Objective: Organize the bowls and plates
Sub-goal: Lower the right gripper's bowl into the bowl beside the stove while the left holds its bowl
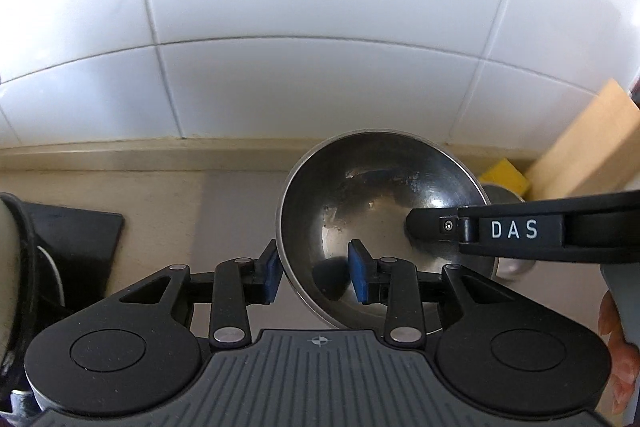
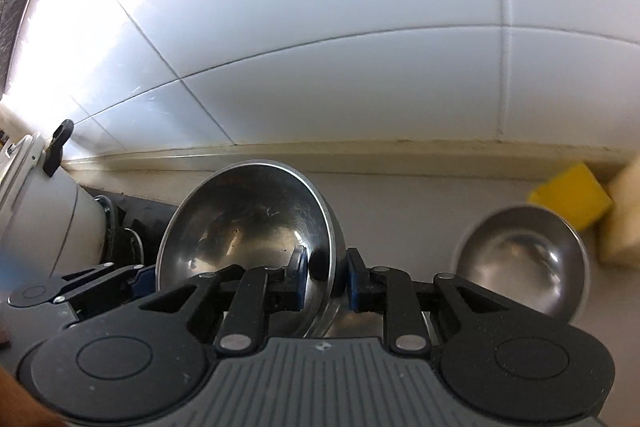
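Observation:
A steel bowl [image 1: 372, 211] hangs tilted above the beige counter, its hollow facing me. My left gripper [image 1: 314, 275] is open. Its jaws straddle the bowl's near rim, one blue pad against the outer wall, the other inside and clear of the metal. In the right wrist view the same bowl [image 2: 248, 227] stands on edge and my right gripper [image 2: 326, 281] is shut on its rim, pads pressing both sides. The right gripper's finger [image 1: 432, 225] reaches in from the right in the left wrist view. A second steel bowl [image 2: 520, 267] sits on the counter to the right.
White tiled wall close behind the counter [image 2: 400, 195]. A yellow sponge [image 2: 572, 195] and a leaning wooden board [image 1: 592, 147] stand at the right. A white pot [image 2: 40, 219] and a black mat [image 1: 80, 239] are at the left. A hand [image 1: 616, 347] shows at the right edge.

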A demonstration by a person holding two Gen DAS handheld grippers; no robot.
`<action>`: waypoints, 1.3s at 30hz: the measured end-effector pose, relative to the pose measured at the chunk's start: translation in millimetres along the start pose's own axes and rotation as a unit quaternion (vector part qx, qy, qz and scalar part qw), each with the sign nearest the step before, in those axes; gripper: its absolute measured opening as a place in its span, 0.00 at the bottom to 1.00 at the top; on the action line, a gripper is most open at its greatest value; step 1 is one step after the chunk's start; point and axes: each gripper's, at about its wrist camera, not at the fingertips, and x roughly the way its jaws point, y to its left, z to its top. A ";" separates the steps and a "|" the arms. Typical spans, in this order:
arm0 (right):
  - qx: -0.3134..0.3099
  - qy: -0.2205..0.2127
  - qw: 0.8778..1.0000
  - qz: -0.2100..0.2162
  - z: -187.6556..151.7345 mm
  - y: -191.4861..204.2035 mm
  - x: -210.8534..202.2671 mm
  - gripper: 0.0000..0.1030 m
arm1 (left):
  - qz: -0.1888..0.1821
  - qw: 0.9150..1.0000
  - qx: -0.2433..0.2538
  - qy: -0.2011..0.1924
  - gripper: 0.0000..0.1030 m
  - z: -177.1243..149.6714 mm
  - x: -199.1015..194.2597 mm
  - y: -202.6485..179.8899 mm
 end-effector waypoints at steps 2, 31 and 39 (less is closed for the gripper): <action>0.008 0.002 1.000 -0.006 -7.7 -4.2 -3.7 0.00 | -0.002 1.000 0.008 0.005 0.34 -6.6 3.2 -7.0; 0.013 0.053 0.998 -0.039 -40.4 -23.3 32.5 0.00 | -0.008 0.998 0.025 0.057 0.34 -34.4 43.3 -18.5; 0.009 0.054 0.998 -0.041 -40.4 -20.0 36.1 0.00 | -0.005 0.998 0.025 0.056 0.34 -35.3 44.7 -20.6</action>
